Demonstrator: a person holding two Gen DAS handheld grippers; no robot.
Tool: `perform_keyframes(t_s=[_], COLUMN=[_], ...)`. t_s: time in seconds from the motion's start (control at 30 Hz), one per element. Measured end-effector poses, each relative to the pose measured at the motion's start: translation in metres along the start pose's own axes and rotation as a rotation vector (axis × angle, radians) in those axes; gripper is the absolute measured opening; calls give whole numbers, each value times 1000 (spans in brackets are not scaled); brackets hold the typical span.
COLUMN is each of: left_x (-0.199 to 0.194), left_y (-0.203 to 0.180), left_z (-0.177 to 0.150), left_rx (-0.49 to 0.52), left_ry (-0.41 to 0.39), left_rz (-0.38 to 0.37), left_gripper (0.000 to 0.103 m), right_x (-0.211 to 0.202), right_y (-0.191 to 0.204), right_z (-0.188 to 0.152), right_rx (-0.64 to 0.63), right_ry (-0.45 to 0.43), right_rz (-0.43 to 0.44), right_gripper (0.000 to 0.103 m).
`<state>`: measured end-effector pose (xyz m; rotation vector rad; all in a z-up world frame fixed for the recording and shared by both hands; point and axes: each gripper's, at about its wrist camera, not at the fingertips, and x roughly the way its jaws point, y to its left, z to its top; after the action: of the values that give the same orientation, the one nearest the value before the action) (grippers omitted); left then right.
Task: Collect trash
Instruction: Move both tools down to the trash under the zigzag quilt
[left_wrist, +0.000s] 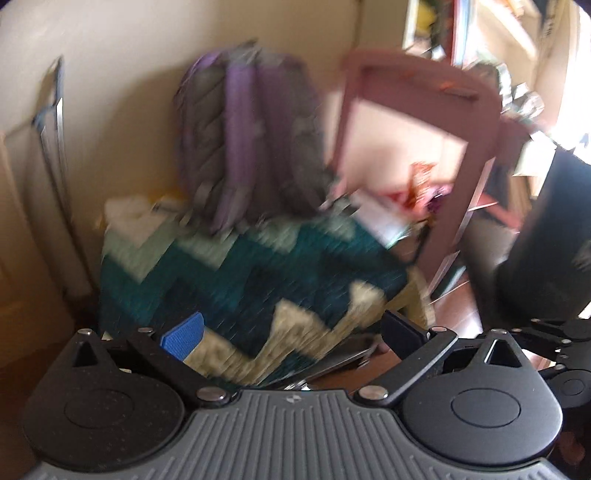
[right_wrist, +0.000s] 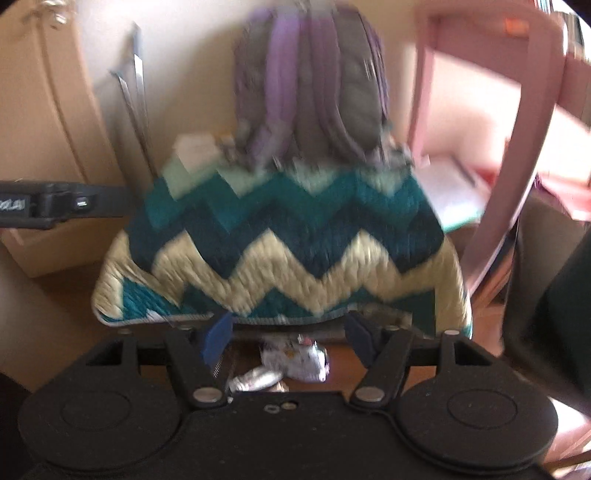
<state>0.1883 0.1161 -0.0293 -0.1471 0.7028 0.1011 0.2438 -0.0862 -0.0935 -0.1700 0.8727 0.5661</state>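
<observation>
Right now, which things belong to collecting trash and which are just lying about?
Job:
- crumpled wrappers on the floor, in front of the open right gripper
- left gripper, open, nothing between its fingers

Lying about:
- zigzag blanket
- purple-grey backpack on top of it
- pink chair

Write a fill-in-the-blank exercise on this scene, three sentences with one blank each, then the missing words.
1. The zigzag blanket is patterned in teal, dark blue and ____.
2. Standing behind the blanket against the wall is a grey and ____ backpack.
3. In the right wrist view, crumpled wrappers lie on the brown surface just in front of the right tool, whose jaws stand ____ with nothing gripped between them.

Missing words: cream; purple; open
</observation>
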Motion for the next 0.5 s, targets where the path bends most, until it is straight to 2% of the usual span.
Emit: perform_keyframes(t_s=[0.1,0.23,0.37,0.5], left_x=[35,90,142,195], left_y=[17,40,54,69], left_z=[-27,-67,-100,-132], left_rx=[-10,-73,-111,-175], left_ry=[41,154,250,358], left_rz=[55,85,161,183], left_gripper=[103,103,103,103], right_x=[43,100,161,219], right_y=[-12,-34,-59,-86], right_z=[-17,-39,-59,-83], right_rx=[66,138,220,337], right_ry=[73,190,329,474], right_rz=[-43,-95,-142,-202], right_gripper=[67,67,67,67])
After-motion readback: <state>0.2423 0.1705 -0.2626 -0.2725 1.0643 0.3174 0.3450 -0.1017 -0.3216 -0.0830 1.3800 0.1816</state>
